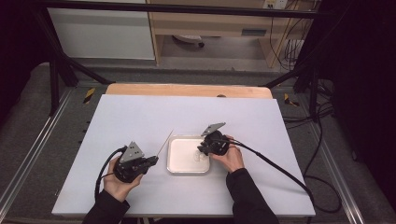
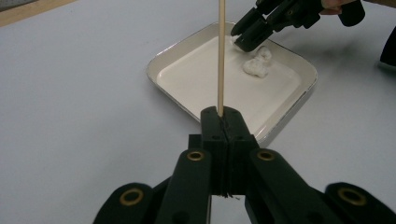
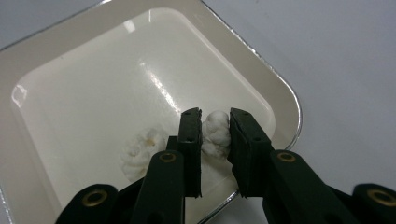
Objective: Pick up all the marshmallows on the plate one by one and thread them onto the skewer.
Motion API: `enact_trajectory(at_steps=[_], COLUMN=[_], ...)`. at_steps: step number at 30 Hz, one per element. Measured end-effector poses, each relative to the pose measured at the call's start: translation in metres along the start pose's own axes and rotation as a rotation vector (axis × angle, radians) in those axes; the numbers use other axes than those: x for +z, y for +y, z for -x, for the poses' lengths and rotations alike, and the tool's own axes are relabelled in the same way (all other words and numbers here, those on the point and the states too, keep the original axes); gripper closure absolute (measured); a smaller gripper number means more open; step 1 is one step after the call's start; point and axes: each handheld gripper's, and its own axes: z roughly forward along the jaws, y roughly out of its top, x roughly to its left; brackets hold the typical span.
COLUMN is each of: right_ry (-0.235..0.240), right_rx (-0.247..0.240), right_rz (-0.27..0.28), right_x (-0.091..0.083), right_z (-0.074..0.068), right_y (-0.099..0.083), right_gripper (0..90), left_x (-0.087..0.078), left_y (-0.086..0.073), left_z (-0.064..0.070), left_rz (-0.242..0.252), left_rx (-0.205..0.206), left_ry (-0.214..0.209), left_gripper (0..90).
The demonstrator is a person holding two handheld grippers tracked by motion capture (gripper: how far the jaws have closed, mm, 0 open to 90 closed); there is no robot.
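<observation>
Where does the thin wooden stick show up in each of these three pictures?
High view: the wooden stick slants up from the left gripper, just left of the white tray.
Left gripper view: it rises straight up the middle, clamped in the shut jaws.
Right gripper view: I can't find it here.
Shared landmark: the white tray, seen in all three.

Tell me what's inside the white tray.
Two white lumpy pieces lie in the tray. One lump is pinched between the jaws of the right gripper; the other lump rests beside it on the tray floor. The gripper covers the near corner.
</observation>
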Motion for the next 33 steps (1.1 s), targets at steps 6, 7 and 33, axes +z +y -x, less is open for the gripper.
enact_trajectory(at_steps=[6,7,33], right_ry=[0.015,0.018,0.127], right_rx=[0.004,0.006,0.08], right_rz=[0.079,0.092,0.362], right_x=[-0.018,-0.023,-0.118], right_z=[-0.001,-0.002,-0.018], right_y=[0.006,0.008,0.008], right_gripper=[75.5,75.5,76.7], left_x=[0.0,0.0,0.016], left_y=[0.001,0.001,0.01], left_z=[0.001,0.002,0.034], left_rz=[0.007,0.007,-0.003], left_rx=[0.004,0.004,0.069], left_ry=[-0.002,-0.005,-0.066], left_gripper=[89.1,89.1,89.1])
